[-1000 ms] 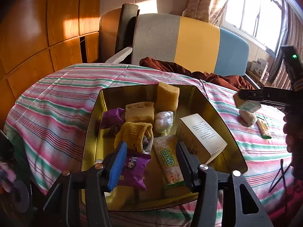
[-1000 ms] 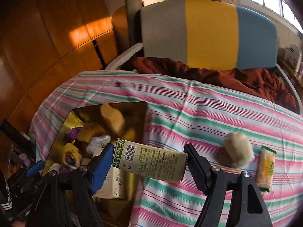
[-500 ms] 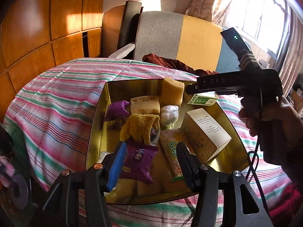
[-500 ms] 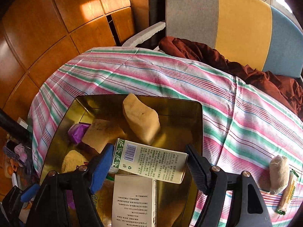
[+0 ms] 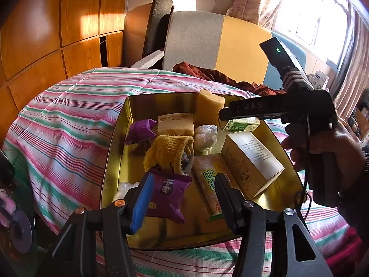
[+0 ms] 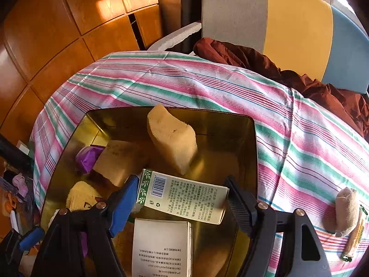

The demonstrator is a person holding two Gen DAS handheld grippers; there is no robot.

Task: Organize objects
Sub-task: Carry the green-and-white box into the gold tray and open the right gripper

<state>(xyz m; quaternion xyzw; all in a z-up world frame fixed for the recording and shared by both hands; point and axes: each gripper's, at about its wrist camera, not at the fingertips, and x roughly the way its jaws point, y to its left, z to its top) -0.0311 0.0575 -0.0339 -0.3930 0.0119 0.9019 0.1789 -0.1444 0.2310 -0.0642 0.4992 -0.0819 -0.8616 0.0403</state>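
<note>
Sunlit wooden panels (image 5: 69,23) backed a table under a pink, green and white striped cloth (image 5: 69,120), with a grey, yellow and blue chair back (image 6: 276,30) and a rust-red cloth (image 6: 253,62) heaped at twelve o'clock. On the striped cloth sat a gold tin (image 5: 115,152), already crowded.

The right gripper (image 6: 182,196) was clenched on a green-and-white carton (image 6: 184,197), its blue-padded finger at the barcode end and its black finger at the other end, and it held the carton over the tin's interior. In the left wrist view that carton (image 5: 242,125) showed at about one o'clock, under the black finger, just beside an upright yellow sponge (image 5: 208,106).

The left gripper (image 5: 182,194) hung with its jaws spread wide and nothing between the pads, above the tin's near edge at six o'clock. Below it lay a purple snack packet (image 5: 168,196) and a green-lettered wrapped bar (image 5: 209,184). A white box (image 5: 251,159) lay at three o'clock in the tin, a flat sponge (image 5: 176,124) near twelve, a yellow knitted sock (image 5: 168,150) at the centre.

Outside the tin, at four o'clock in the right wrist view, a beige sock (image 6: 346,210) lay touching a green-edged wrapped bar (image 6: 355,233) on the cloth.
</note>
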